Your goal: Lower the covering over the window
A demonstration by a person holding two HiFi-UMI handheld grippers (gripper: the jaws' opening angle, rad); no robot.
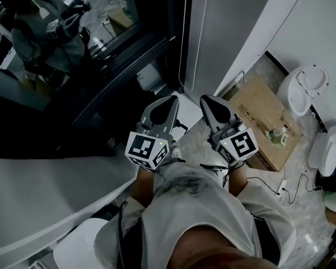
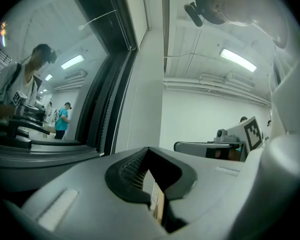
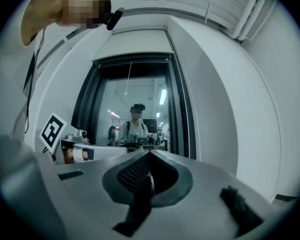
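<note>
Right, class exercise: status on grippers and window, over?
Left hand-held gripper shut, empty. Right hand-held gripper shut, empty. Window uncovered, cord not yet gripped. Nothing in the way.

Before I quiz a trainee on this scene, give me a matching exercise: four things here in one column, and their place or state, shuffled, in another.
Things:
1. cardboard box
2. bead chain
3. window
4. right gripper

Places or states:
A. jaws together, holding nothing
B. lying flat on the floor, at the right
C. uncovered
D. hanging down at the window's edge

Pairs: 1-B, 2-D, 3-C, 4-A
</note>
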